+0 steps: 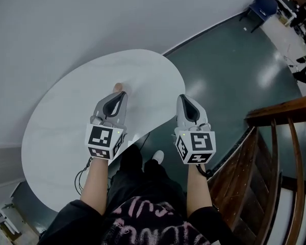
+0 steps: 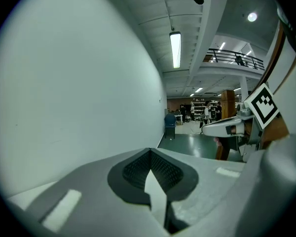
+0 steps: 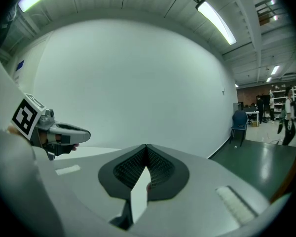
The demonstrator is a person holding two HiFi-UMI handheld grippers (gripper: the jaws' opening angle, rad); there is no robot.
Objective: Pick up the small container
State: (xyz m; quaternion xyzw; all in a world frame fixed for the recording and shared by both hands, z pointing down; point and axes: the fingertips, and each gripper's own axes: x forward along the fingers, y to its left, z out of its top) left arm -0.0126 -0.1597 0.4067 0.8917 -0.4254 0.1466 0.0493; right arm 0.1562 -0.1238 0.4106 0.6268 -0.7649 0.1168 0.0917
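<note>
Left tongs (image 1: 121,94): clenched, tips together, nothing between. Right tongs (image 1: 183,98): clenched, empty. Small container (image 1: 118,87): tan, just beyond left tongs tip; contact unclear. White wall (image 1: 92,19) ahead. Green floor (image 1: 229,70) right of right tongs. Round white tabletop (image 1: 66,131) under left tongs. Wooden railing (image 1: 280,111) far right.

Both forearms reach forward, side by side; left hand-held gripper (image 1: 118,97) and right hand-held gripper (image 1: 187,101) each have jaws together, empty.

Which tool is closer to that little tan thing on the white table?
Left. The left tool has its tip right at the tan thing; the right tool sits apart, past the table edge.
</note>
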